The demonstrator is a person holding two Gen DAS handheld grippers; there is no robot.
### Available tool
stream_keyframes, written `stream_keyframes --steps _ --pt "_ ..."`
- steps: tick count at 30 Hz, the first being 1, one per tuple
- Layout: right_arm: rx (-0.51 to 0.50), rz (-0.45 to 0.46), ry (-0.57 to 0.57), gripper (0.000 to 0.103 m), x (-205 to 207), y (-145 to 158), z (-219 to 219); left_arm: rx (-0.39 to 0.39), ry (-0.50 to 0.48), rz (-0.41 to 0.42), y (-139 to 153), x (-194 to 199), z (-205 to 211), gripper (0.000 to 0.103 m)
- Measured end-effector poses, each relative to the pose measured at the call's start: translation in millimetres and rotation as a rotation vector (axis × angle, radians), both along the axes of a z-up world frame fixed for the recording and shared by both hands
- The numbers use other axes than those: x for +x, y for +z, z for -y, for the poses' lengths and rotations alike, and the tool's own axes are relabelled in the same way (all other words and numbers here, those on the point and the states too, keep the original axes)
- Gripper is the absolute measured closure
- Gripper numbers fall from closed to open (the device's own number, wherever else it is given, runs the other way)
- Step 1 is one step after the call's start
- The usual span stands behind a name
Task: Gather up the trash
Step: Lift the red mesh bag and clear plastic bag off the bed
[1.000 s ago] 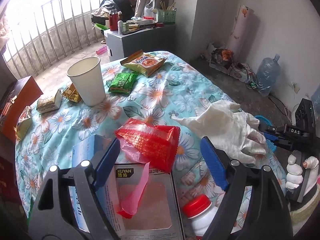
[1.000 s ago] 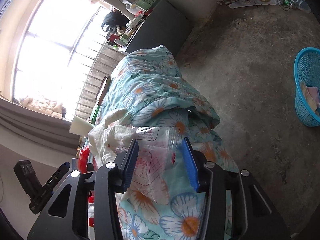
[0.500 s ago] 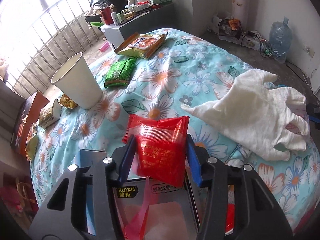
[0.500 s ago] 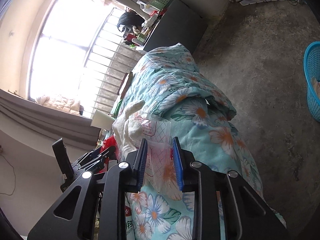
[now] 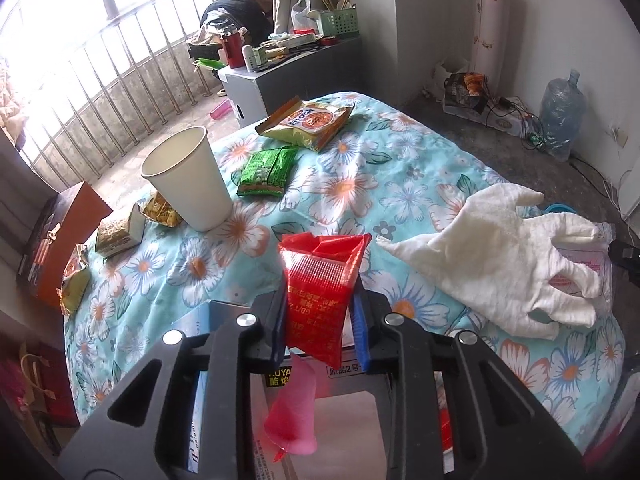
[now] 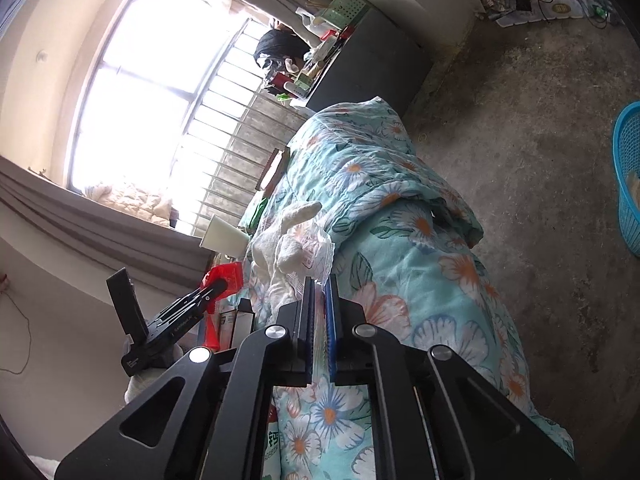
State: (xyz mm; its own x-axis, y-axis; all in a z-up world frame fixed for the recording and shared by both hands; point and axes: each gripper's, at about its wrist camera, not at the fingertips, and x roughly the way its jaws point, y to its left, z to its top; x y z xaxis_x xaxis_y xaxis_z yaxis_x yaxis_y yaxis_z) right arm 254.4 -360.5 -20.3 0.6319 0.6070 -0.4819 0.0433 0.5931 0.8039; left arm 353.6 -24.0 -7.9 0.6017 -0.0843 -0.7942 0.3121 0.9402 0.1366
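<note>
both sets of jaws have just been closing since the earlier frames, each now pinching a wrapper that sat loose between wide jaws a second ago.

left wrist view: left gripper (image 5: 320, 320) clamped on one red crinkly plastic wrapper (image 5: 320, 280), ribbed foil panel near its top, a pink film tail hanging at 6 o'clock. floral quilt (image 5: 400, 188) is soft and puckered. on it: one white paper cup (image 5: 188, 180) upright at 10 o'clock, one green packet (image 5: 266, 170) at 11, one yellow-orange noodle packet (image 5: 308, 120) at 12, three small crumpled snack packets left of the cup, one white knit glove (image 5: 500, 256) at 3, lying on a clear printed bag (image 5: 588, 260). one brown box (image 5: 60, 236) at 9.

right wrist view: right gripper (image 6: 319, 288) pinched tight on that one clear bag (image 6: 318, 252), thin crinkled film, glove (image 6: 280, 248) on top of it. left gripper (image 6: 212, 288) with the red wrapper at 9 o'clock. one blue mesh basket (image 6: 628, 184) on the concrete floor at 3.
</note>
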Motion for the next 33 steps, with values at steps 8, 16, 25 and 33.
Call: stream_keyframes --steps 8,16,25,33 --pt "-0.046 0.041 0.161 0.099 -26.9 24.9 -44.8 -0.093 0.004 0.056 31.7 -27.5 -16.8 0.080" --pt "-0.115 0.054 0.253 0.099 -63.2 39.7 -76.0 -0.208 -0.012 0.091 60.4 -62.1 -29.2 0.080" --pt "-0.125 0.071 0.179 0.099 -99.7 54.3 -50.7 -0.268 -0.046 0.126 81.8 -91.9 -27.1 0.080" --pt "-0.119 0.089 0.132 0.099 -122.1 63.0 -34.1 -0.287 -0.078 0.142 91.0 -111.3 -17.6 0.080"
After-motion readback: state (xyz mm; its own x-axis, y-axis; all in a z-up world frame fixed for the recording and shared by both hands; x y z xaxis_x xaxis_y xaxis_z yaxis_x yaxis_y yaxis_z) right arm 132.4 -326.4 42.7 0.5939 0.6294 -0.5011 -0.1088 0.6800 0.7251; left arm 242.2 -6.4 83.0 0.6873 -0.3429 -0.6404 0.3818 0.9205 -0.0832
